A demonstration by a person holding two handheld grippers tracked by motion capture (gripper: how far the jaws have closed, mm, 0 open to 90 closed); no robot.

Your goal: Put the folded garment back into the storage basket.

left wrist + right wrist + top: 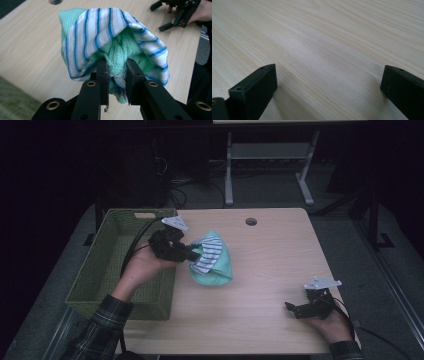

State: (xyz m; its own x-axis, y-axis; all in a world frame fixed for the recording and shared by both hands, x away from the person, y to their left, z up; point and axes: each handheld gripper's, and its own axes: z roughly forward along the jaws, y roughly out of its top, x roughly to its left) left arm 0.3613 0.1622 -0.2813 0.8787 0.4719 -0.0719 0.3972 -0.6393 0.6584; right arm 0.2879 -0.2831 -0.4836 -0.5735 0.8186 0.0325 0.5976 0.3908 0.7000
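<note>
Pale wooden table (270, 270) underneath; left gripper (117, 75) pinches soft, light green-knit and blue-striped cloths (112, 42), bunched folds gripping best. Right gripper (329, 82) spread, empty.

The high view is dim and slightly soft: only the worktop (270, 270) is lit, from above, while the floor and room behind it sink into near black. The green basket (100, 270) left of the worktop looks muddy and underexposed. The left gripper view is brighter and evenly lit; the striped cloth (100, 32) is sharp, the black arms at the bottom edge are blurred, and the basket corner below the worktop is out of focus. In the right gripper view the worktop shows a pale sheen at its middle, with soft shadows beside both black tips.
</note>
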